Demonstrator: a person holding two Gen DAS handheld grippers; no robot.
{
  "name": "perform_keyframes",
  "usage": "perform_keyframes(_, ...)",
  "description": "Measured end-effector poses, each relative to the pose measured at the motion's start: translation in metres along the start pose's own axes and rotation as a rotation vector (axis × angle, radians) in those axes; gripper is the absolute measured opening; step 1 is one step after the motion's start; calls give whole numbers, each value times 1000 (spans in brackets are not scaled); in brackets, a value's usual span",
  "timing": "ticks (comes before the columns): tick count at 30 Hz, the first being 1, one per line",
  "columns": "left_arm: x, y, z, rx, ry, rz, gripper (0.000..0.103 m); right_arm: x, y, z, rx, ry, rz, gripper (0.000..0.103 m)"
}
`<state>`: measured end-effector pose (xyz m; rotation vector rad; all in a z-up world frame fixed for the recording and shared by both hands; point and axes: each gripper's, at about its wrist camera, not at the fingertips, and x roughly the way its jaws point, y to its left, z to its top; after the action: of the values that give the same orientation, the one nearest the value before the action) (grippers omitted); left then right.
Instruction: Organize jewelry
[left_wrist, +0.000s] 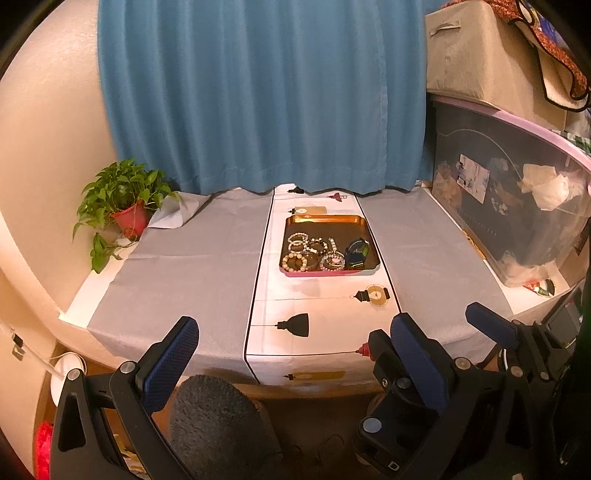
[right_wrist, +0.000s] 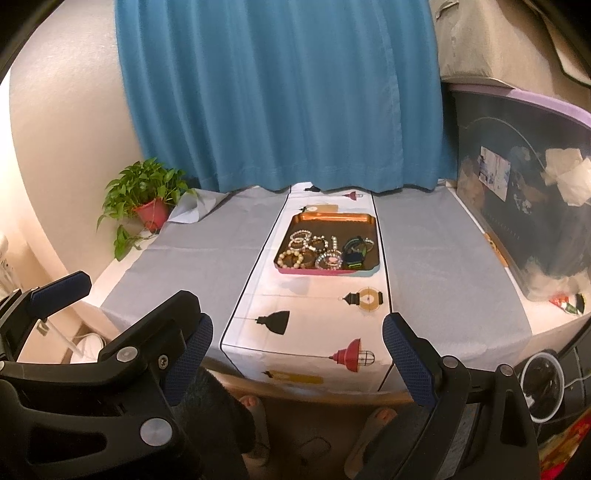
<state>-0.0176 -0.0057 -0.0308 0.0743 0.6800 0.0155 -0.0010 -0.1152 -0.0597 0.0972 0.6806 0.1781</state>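
A gold tray with a pink front rim (left_wrist: 321, 273) (right_wrist: 314, 271) sits on the white runner in the middle of the table. It holds several beaded bracelets (left_wrist: 295, 261) (right_wrist: 291, 258) and a dark watch (left_wrist: 356, 253) (right_wrist: 355, 253) at its right. My left gripper (left_wrist: 295, 354) is open and empty, held off the table's near edge. My right gripper (right_wrist: 297, 363) is open and empty too, beside the left one. Each gripper shows at the edge of the other's view.
A potted plant (left_wrist: 125, 206) (right_wrist: 147, 199) stands at the table's far left corner. A large clear storage bin (left_wrist: 517, 206) (right_wrist: 528, 206) runs along the right side. A blue curtain (left_wrist: 258, 92) hangs behind the table. Grey cloths flank the runner.
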Motion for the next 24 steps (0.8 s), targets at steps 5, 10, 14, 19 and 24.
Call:
perform_keyframes(5,1,0,1,1,2,0,103,1,-4,-2,6,4,0,93)
perform_keyframes(10,1,0,1,2,5,1,103,2,-4,-2,7,7,2,93)
perform_keyframes(14,0,0,0,-1,3,1,103,2,-3,-2,5,8,2,93)
perform_keyframes(19,1,0,1,5,8,7,103,2,-3,-2,11,8,4,93)
perform_keyframes(24,2,1,0,7,13,12,103,5,-3,-4,16,14,11,93)
